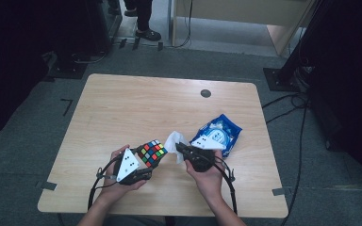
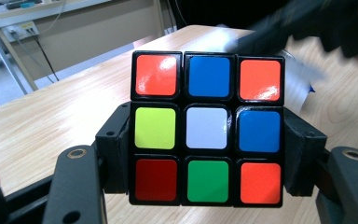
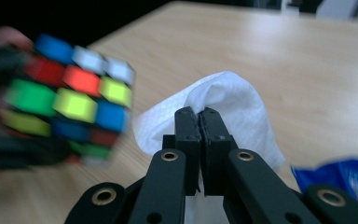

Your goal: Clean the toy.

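The left gripper [image 1: 143, 162] has its jaws clamped on 2 opposite sides of the scrambled, multicoloured plastic puzzle cube [image 2: 207, 128], held clear of the pale wooden bench [image 1: 122, 108]; the right gripper [image 3: 202, 116], jaws pinched together on a crumpled white tissue [image 3: 223, 105], sits just beside the cube's right, tissue near its face; a wiping stroke looks likely; a blue packet [image 1: 219, 133] lies behind

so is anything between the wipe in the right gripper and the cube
Nothing visible. The right gripper is shut on the white wipe, and the cube, clamped in the left gripper, sits just beside it in the high view with only a small open gap between them. The blue packet lies on the far side.
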Available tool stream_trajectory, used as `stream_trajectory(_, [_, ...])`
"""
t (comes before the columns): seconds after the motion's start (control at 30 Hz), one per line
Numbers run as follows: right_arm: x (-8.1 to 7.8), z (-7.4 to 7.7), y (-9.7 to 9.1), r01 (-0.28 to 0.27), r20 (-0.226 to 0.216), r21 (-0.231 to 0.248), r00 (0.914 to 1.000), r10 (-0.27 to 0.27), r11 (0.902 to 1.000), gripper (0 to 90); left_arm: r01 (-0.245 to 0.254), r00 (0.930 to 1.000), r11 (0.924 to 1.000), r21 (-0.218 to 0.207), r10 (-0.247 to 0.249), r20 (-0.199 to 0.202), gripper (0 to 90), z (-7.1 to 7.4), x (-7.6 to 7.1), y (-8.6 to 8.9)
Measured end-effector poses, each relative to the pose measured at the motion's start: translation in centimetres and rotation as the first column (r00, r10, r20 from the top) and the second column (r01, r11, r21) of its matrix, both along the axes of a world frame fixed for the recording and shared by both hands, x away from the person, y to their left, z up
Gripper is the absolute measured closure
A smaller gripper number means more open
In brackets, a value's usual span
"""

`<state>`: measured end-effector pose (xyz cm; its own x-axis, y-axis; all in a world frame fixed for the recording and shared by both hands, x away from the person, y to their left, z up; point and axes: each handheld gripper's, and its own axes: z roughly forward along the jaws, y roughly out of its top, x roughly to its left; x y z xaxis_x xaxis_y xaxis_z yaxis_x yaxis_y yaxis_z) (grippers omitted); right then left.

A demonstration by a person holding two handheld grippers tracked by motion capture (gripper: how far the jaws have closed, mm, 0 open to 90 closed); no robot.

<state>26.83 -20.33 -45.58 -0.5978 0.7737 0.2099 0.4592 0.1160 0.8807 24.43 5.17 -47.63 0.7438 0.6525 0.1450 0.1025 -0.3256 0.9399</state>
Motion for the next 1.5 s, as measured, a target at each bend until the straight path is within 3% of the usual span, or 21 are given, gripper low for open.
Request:
stream_trajectory(0.1, [-1.2, 2.2, 0.5, -0.041, 0.053, 0.043, 0.9978, 0.039, 0.9982, 88.4, 0.008, 1.0000, 0.9999, -0.008, -0.008, -0.005, 34.1, 0.0, -0.1, -0.3])
stream_trajectory(0.23, [-2.6, 3.9, 1.5, -0.131, 0.100, 0.104, 0.9876, 0.121, 0.9859, 88.3, 0.027, 0.9996, 0.9996, -0.006, -0.027, -0.004, 34.0, 0.0, -0.4, -0.9])
stream_trajectory(0.27, [-2.8, 4.1, 1.8, -0.155, 0.109, 0.118, 0.9838, 0.142, 0.9809, 88.3, 0.032, 0.9995, 0.9995, -0.004, -0.032, -0.003, 34.1, -0.1, -0.5, -1.0])
stream_trajectory(0.3, [-3.1, 4.1, 2.4, -0.208, 0.110, 0.149, 0.9750, 0.193, 0.9666, 88.2, 0.043, 0.9991, 0.9991, -0.001, -0.043, -0.002, 34.1, -0.2, -0.6, -1.3])
stream_trajectory(0.43, [-3.1, 3.3, 3.3, -0.238, 0.109, 0.133, 0.9684, 0.224, 0.9622, 88.1, 0.064, 0.9980, 0.9980, 0.001, -0.064, 0.003, 34.1, -0.3, -0.9, -1.7])
stream_trajectory(0.57, [-2.8, 2.7, 2.9, -0.216, 0.107, 0.165, 0.9738, 0.201, 0.9623, 88.0, 0.078, 0.9969, 0.9970, -0.005, -0.078, 0.010, 34.1, -0.2, -1.2, -1.8])
stream_trajectory(0.83, [-2.3, 1.6, 2.2, -0.134, 0.102, 0.161, 0.9877, 0.119, 0.9777, 87.5, 0.097, 0.9953, 0.9952, -0.013, -0.097, 0.011, 34.1, 0.0, -1.3, -1.7])
stream_trajectory(0.97, [-1.5, 0.7, 1.5, -0.082, 0.055, 0.151, 0.9957, 0.075, 0.9851, 87.2, 0.101, 0.9945, 0.9946, -0.024, -0.101, 0.027, 34.1, 0.3, -1.4, -1.7])
stream_trajectory(1.07, [-0.6, -0.5, 1.1, -0.049, 0.003, 0.084, 0.9988, 0.049, 0.9953, 87.1, 0.099, 0.9946, 0.9944, -0.035, -0.098, 0.033, 34.2, 0.5, -1.4, -1.4])
stream_trajectory(1.17, [-0.1, -1.3, 0.6, -0.025, -0.043, 0.070, 0.9987, 0.028, 0.9973, 87.2, 0.085, 0.9960, 0.9957, -0.037, -0.084, 0.030, 34.2, 0.6, -1.2, -1.1])
stream_trajectory(1.27, [-0.3, -0.5, 0.4, -0.006, -0.016, 0.083, 0.9998, 0.008, 0.9965, 87.5, 0.066, 0.9978, 0.9976, -0.020, -0.066, 0.010, 34.2, 0.3, -0.8, -1.0])
stream_trajectory(1.4, [-1.7, 2.3, 0.9, -0.065, 0.081, 0.121, 0.9951, 0.056, 0.9905, 87.4, 0.072, 0.9974, 0.9973, -0.010, -0.072, 0.006, 34.2, 0.0, -0.9, -1.3])
stream_trajectory(1.5, [-2.6, 3.5, 1.5, -0.117, 0.121, 0.156, 0.9877, 0.098, 0.9809, 87.4, 0.087, 0.9962, 0.9962, -0.005, -0.086, 0.014, 34.2, 0.1, -1.2, -1.8])
